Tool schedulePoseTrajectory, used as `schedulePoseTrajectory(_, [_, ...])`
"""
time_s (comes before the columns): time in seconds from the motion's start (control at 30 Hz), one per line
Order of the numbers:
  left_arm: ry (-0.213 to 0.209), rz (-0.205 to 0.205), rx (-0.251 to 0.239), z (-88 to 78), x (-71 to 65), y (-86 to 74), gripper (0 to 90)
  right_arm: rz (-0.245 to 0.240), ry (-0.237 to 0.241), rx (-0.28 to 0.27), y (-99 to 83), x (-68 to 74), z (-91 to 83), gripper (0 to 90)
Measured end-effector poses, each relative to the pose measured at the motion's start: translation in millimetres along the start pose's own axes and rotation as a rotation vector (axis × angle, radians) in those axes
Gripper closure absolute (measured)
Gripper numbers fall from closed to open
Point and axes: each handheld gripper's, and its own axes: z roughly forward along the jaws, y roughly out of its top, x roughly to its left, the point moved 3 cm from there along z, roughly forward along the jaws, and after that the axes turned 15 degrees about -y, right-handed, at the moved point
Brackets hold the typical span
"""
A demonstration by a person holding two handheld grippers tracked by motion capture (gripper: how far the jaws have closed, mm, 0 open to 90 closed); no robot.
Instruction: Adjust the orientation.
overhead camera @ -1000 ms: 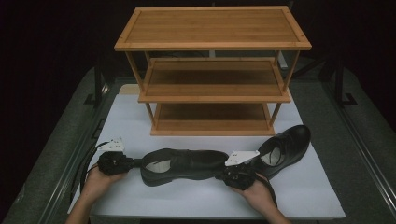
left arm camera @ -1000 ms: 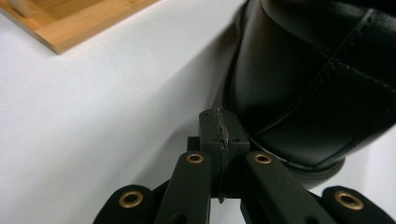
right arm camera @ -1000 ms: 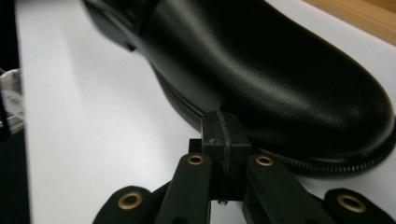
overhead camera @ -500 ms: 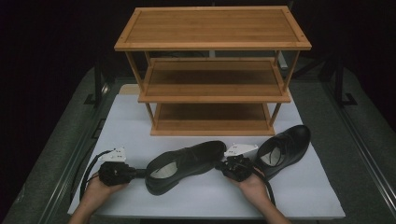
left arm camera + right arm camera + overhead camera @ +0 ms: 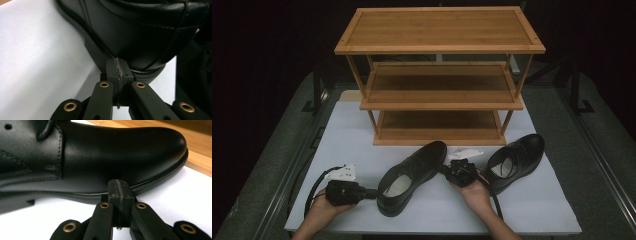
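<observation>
Shoe, high view: black shoe (image 5: 412,176) lies on the white mat (image 5: 532,210) in front of the wooden rack (image 5: 439,75); its long axis runs diagonally, toe up-right toward the rack's bottom shelf, heel down-left toward the person.
Left gripper, high view: left gripper (image 5: 371,193) sits at the heel end, its tip against the heel.
Right gripper, high view: right gripper (image 5: 445,170) sits at the toe end, just beside the toe's side.
Second shoe, high view: another black shoe (image 5: 514,160) lies right of the right hand.
Left gripper view: jaws clenched with nothing between, tips (image 5: 117,68) pressed to the heel's sole edge (image 5: 140,37).
Right gripper view: jaws clenched on nothing, tips (image 5: 118,187) touching the sole welt near the toe (image 5: 120,155), which points right.
</observation>
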Motion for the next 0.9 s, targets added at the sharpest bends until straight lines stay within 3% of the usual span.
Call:
schedulePoseTrajectory(0.6, [-0.107, 0.048, 0.041, 31.1, -14.6, 12.6, 90.0, 0.002, 0.019, -0.013, 19.6, 5.2, 22.4, 89.9])
schedulePoseTrajectory(0.9, [-0.137, 0.071, 0.061, 40.4, -20.3, 16.3, 90.0, -0.008, 0.029, -0.015, 25.7, 13.2, 29.9, 89.9])
